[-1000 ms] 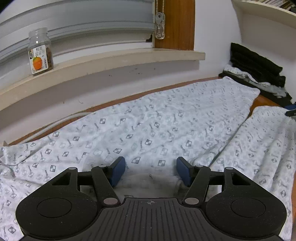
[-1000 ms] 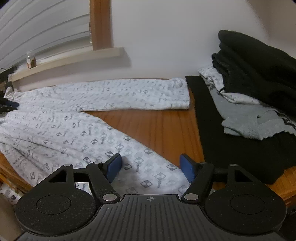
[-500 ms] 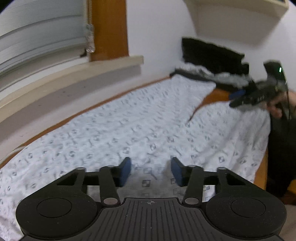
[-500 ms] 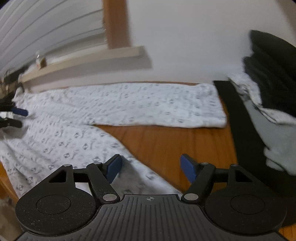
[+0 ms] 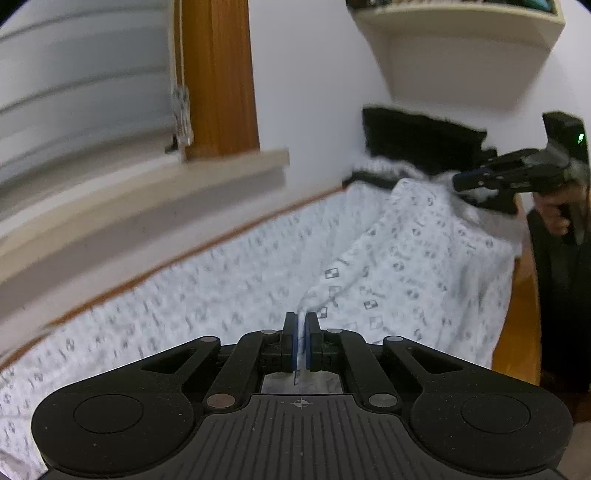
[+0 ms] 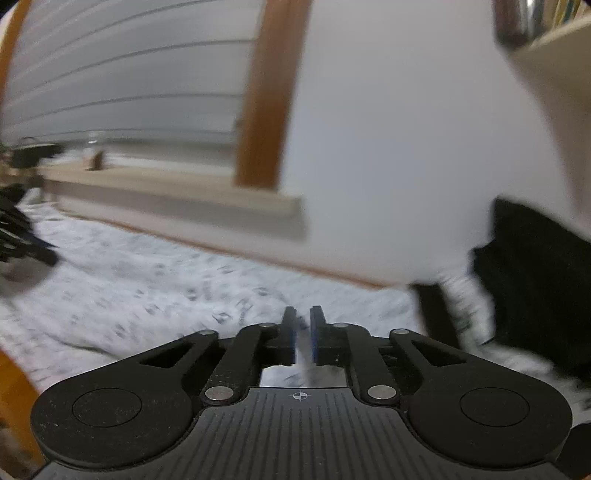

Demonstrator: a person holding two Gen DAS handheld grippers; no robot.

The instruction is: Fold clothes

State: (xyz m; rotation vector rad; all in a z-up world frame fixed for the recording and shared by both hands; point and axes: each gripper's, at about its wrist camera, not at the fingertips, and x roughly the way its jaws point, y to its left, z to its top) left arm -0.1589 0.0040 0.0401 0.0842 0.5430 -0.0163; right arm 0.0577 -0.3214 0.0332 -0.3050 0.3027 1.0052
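Observation:
A white garment (image 5: pixel 388 258) with a small grey square print lies spread over a wooden table. My left gripper (image 5: pixel 301 325) is shut on a pinched ridge of it, and the cloth runs up between the blue pads. Far right in the left wrist view, my right gripper (image 5: pixel 461 182), held by a person's hand (image 5: pixel 554 210), lifts another edge of the garment. In the blurred right wrist view the right gripper (image 6: pixel 303 325) has its jaws closing, with white cloth of the garment (image 6: pixel 147 288) pressed in the narrow gap. The left gripper (image 6: pixel 22 240) shows dark at the left edge.
A pile of dark and grey clothes (image 5: pixel 417 136) sits by the wall at the table's far end, also in the right wrist view as a dark clothes pile (image 6: pixel 535 266). A window sill (image 5: pixel 147 192) runs along the far side. A wall shelf (image 5: pixel 461 33) hangs above. Bare table edge (image 5: pixel 521 314) shows right of the garment.
Both grippers went from wide open over the cloth to closed on it. The right gripper has risen and drawn its edge of the garment up; both views have swung.

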